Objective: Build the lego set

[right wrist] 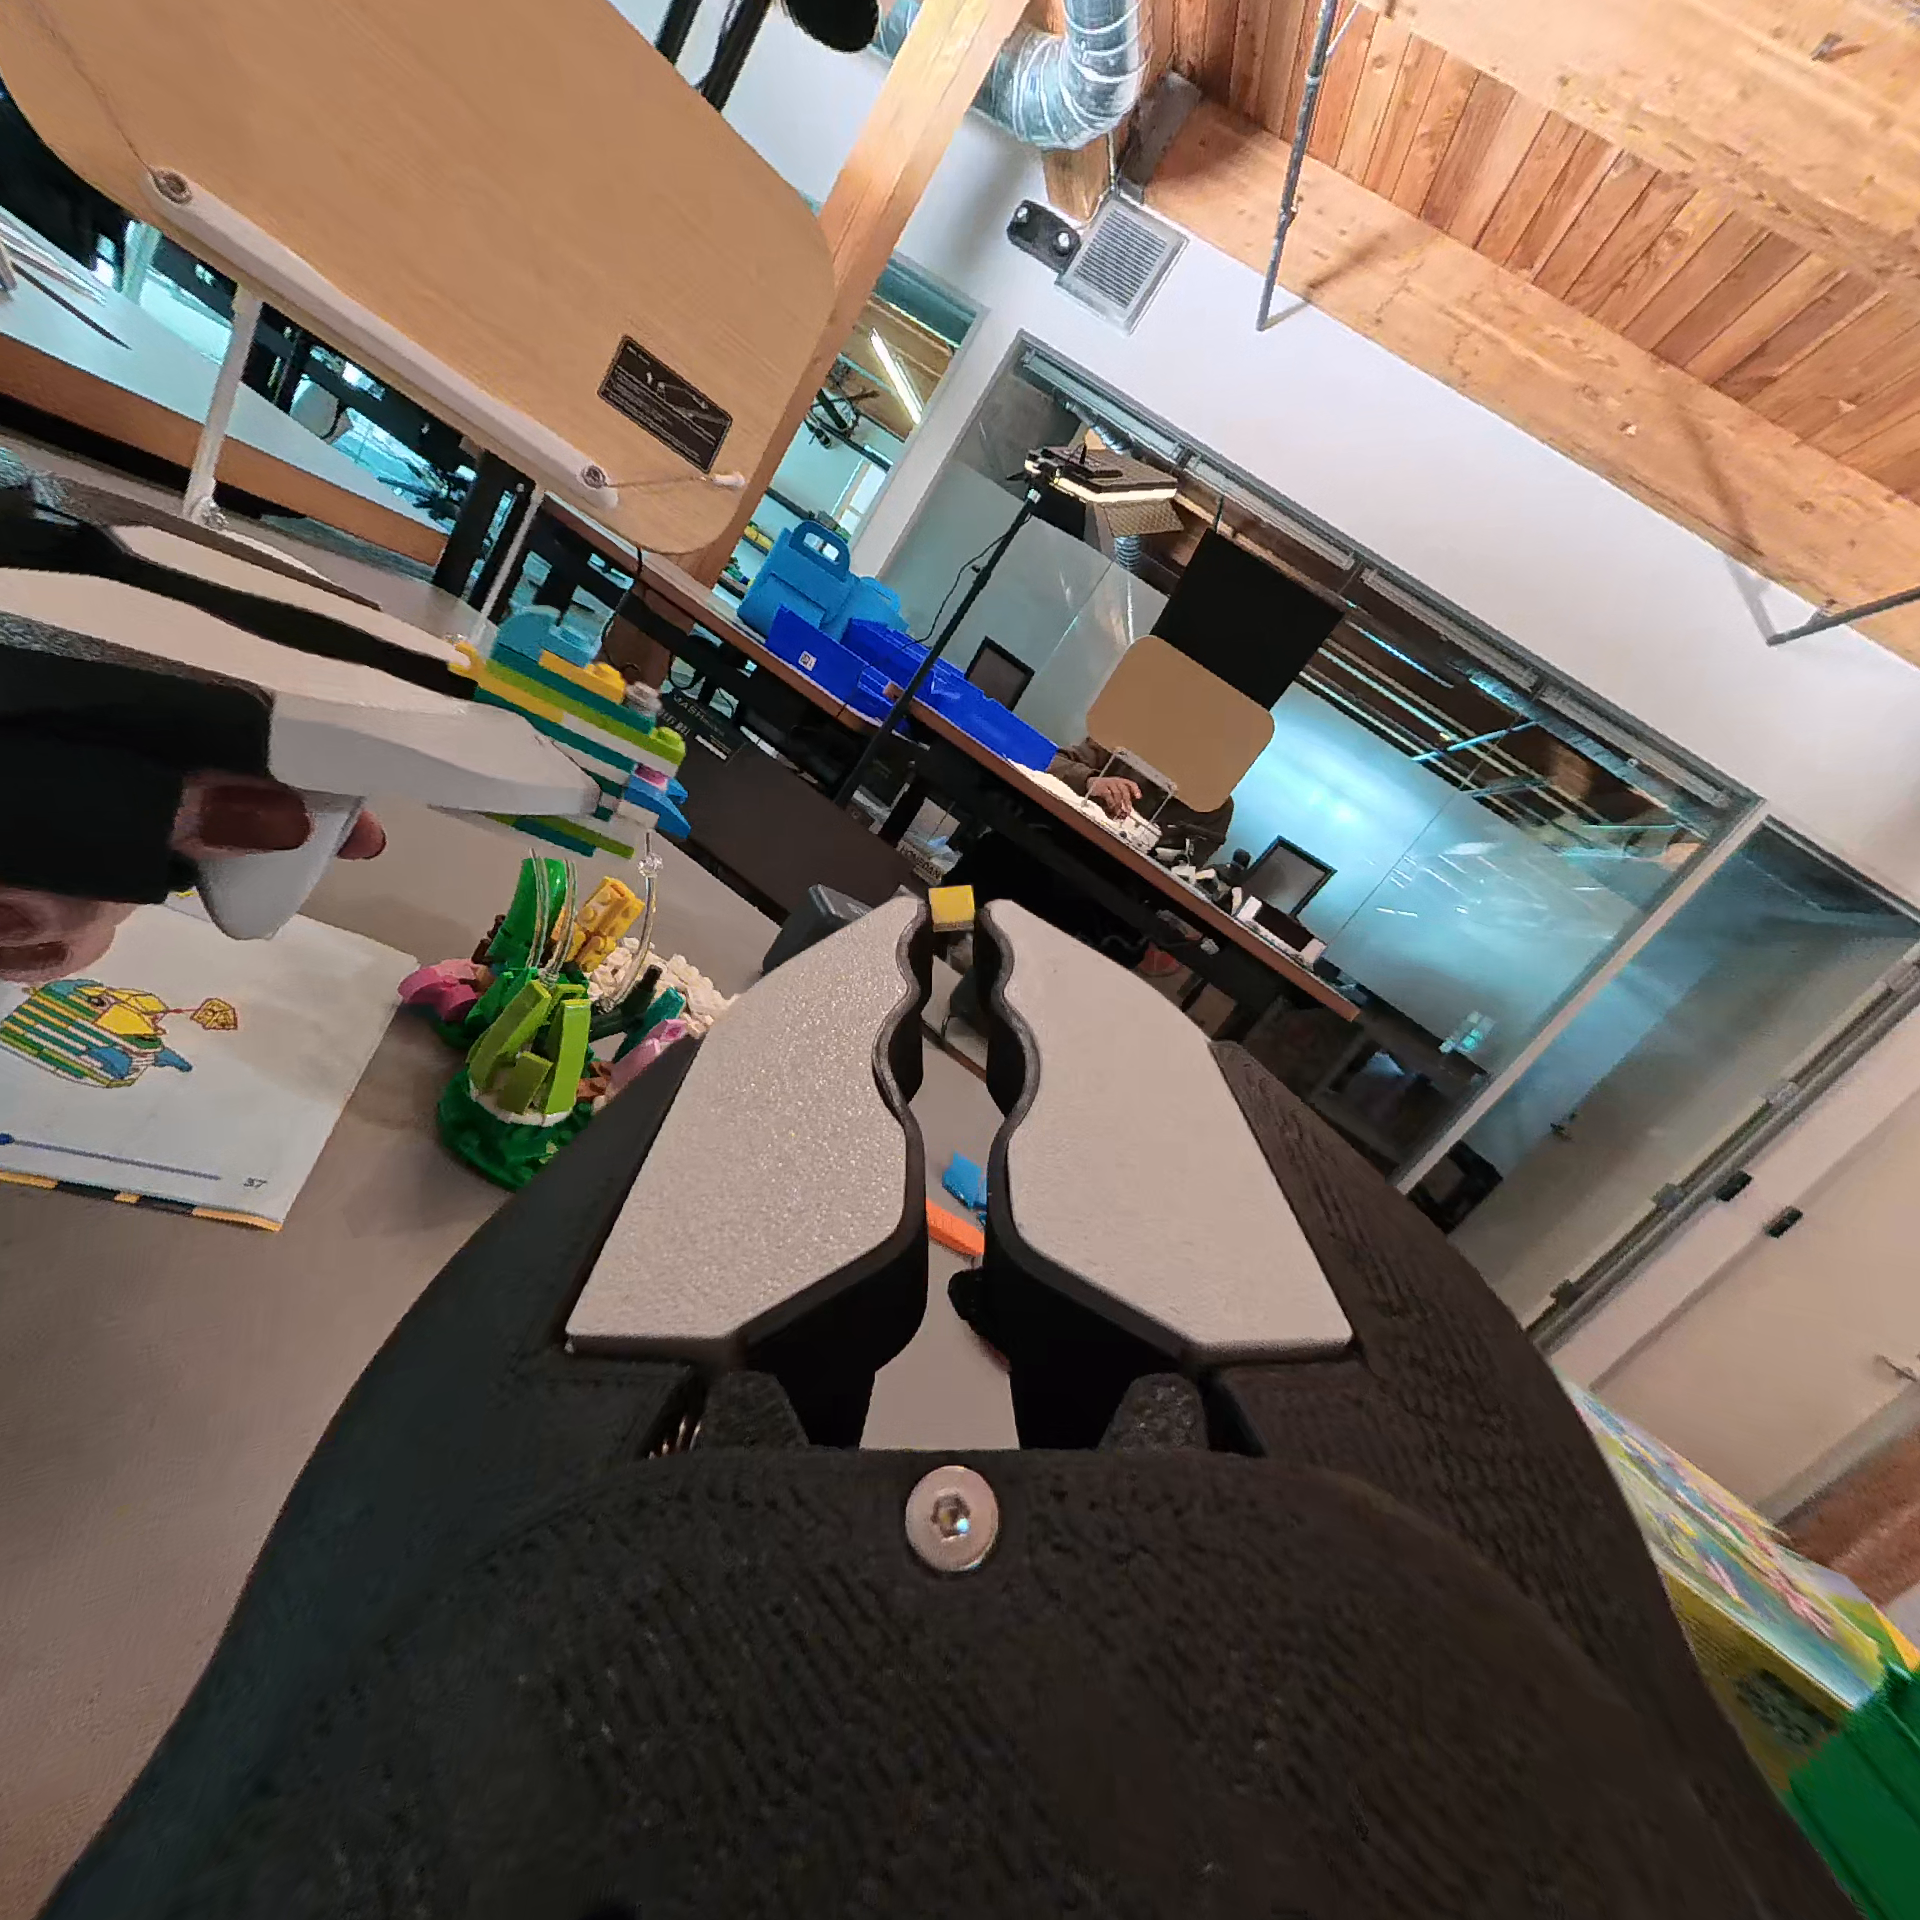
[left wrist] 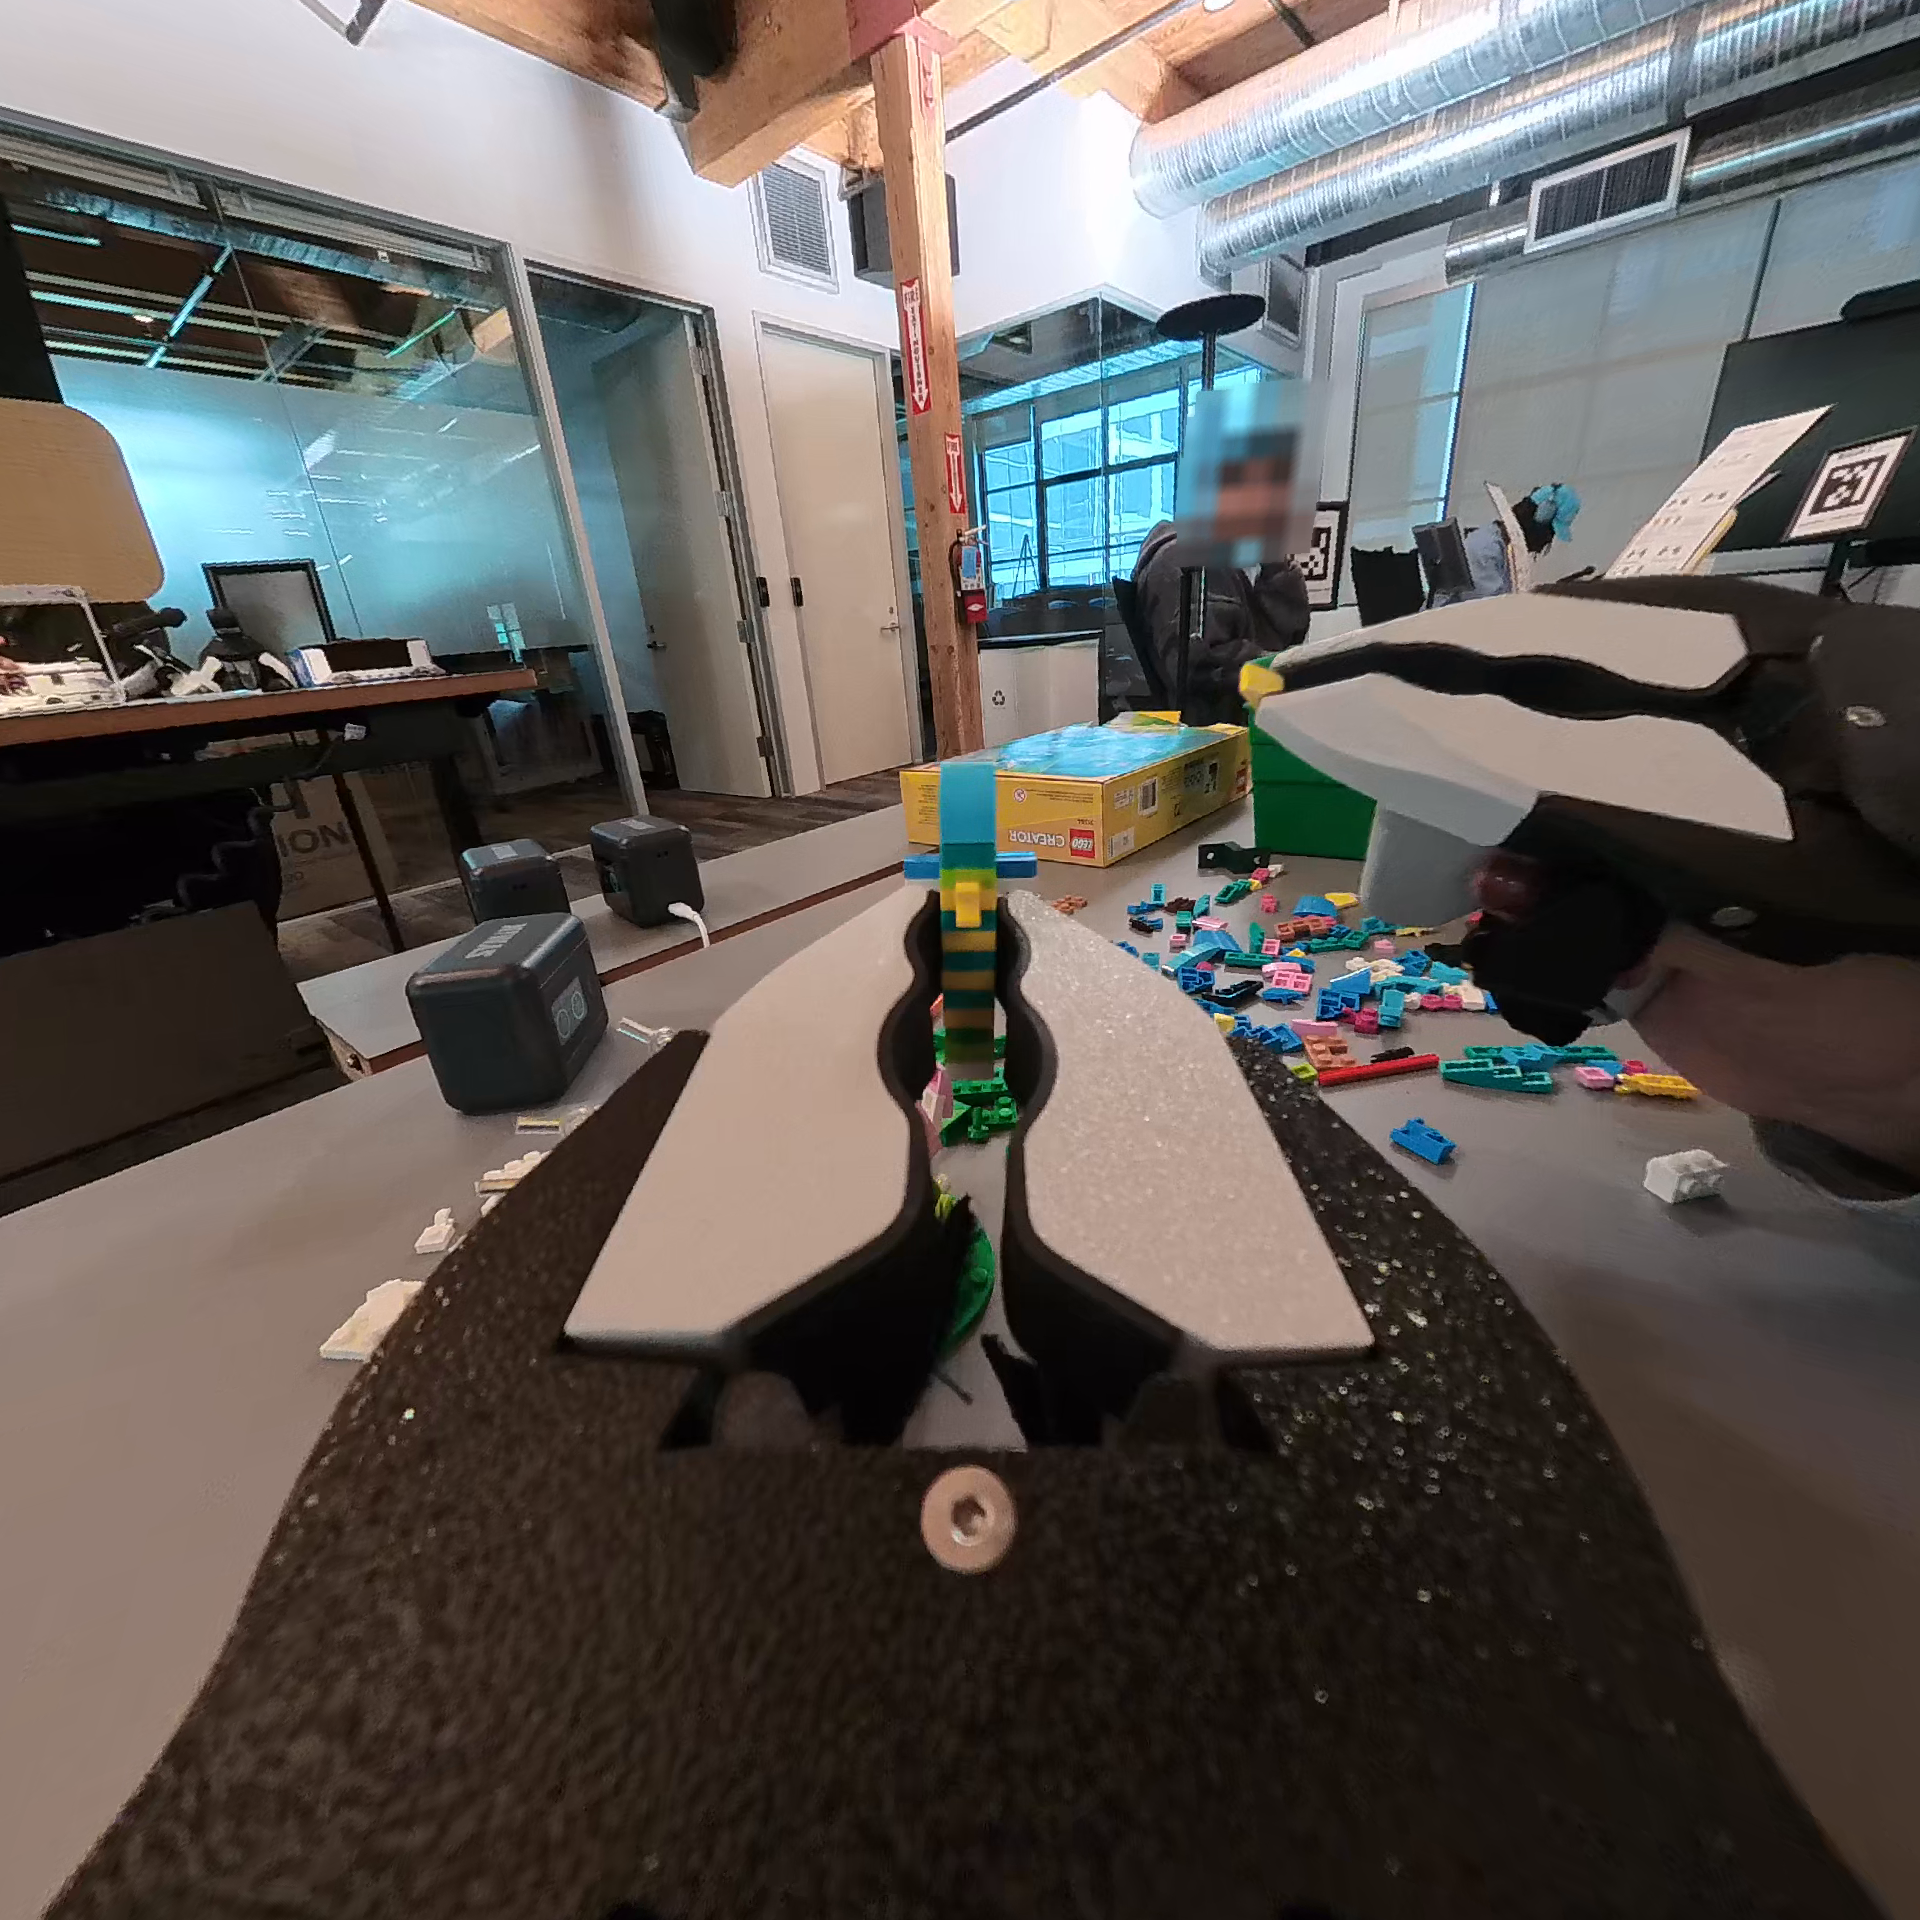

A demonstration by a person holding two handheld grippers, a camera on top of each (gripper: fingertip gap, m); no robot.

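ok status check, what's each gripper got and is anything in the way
Left gripper shut on striped fish build, held up. Right gripper shut on small yellow piece, off to the side. Gap between them clear; loose bricks on table below.

Three dark cubes (left wrist: 506,1008), one yellow box (left wrist: 1081,795)

This was an open-plan office. Glass-walled meeting rooms (left wrist: 312,436) filled the left of the frame, silver ducts (left wrist: 1455,114) crossed the timber ceiling at upper right, and long desks (right wrist: 1039,769) ran through the middle.
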